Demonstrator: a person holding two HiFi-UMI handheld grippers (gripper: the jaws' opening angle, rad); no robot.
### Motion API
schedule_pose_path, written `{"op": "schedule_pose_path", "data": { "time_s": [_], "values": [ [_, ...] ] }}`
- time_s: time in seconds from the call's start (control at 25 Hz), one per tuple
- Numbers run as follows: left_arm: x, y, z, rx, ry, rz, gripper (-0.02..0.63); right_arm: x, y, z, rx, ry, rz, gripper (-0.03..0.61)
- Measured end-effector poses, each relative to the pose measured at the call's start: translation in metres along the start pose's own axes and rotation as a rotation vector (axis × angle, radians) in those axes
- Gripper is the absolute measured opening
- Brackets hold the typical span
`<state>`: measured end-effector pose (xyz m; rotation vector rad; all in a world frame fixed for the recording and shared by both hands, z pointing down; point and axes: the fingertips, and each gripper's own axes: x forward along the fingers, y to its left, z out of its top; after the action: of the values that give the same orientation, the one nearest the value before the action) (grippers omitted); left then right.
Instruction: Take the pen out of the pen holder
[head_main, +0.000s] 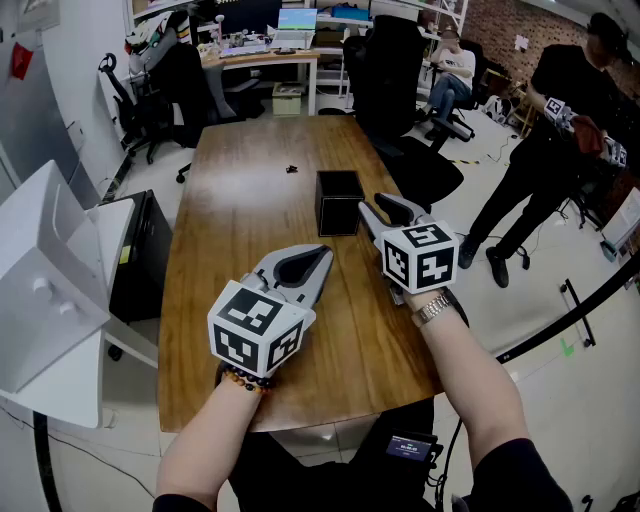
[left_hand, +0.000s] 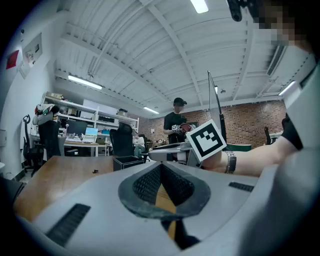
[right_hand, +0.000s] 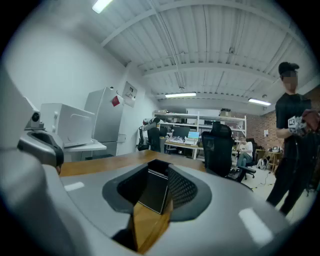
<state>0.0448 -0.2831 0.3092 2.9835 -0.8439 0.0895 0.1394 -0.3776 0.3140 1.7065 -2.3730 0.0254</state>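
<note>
While reaching forward over the near half of the wooden table (head_main: 240, 230), holds both forearms out side by side, marker cubes uppermost. Points the left gripper (head_main: 322, 252) far and slightly right, jaws closed tip to tip on nothing, only tabletop showing through the oval between the pads. Wears a bead bracelet (head_main: 245, 381) on that wrist and a metal watch band (head_main: 433, 309) on the other. Aims the right gripper (head_main: 375, 204) far and slightly left, jaws a little apart and empty, tips close by the right side of the black pen holder (head_main: 339, 203). Cannot tell whether they touch it. Finds the holder upright at mid-table, framed in the gap between the right jaws. Cannot make out the pen in any view.
</note>
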Motion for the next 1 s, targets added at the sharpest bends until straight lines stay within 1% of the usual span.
{"op": "schedule_pose_path", "data": {
  "time_s": [0.2,0.36,0.44,0.64,0.68,0.84,1.0],
  "values": [
    [0.014,0.009,-0.006,-0.021,0.005,0.013,0.003,0.031,-0.017,-0.007,0.006,0.038,0.005,0.133],
    [0.019,0.016,-0.011,-0.022,0.016,0.026,0.003,0.051,-0.022,-0.012,0.002,0.067,0.022,0.133],
    [0.020,0.019,-0.013,-0.024,0.025,0.033,0.003,0.058,-0.021,-0.014,-0.001,0.073,0.038,0.121],
    [0.019,0.022,-0.016,-0.022,0.040,0.045,0.003,0.061,-0.022,-0.013,-0.008,0.067,0.040,0.077],
    [0.018,0.023,-0.015,-0.021,0.041,0.047,0.003,0.061,-0.023,-0.012,-0.005,0.066,0.037,0.055],
    [0.015,0.021,-0.014,-0.014,0.046,0.053,0.003,0.059,-0.023,-0.009,-0.003,0.056,0.034,0.051],
    [0.009,0.018,-0.007,-0.002,0.038,0.063,0.003,0.047,-0.021,0.008,-0.022,0.000,0.025,0.048]
  ]
}}
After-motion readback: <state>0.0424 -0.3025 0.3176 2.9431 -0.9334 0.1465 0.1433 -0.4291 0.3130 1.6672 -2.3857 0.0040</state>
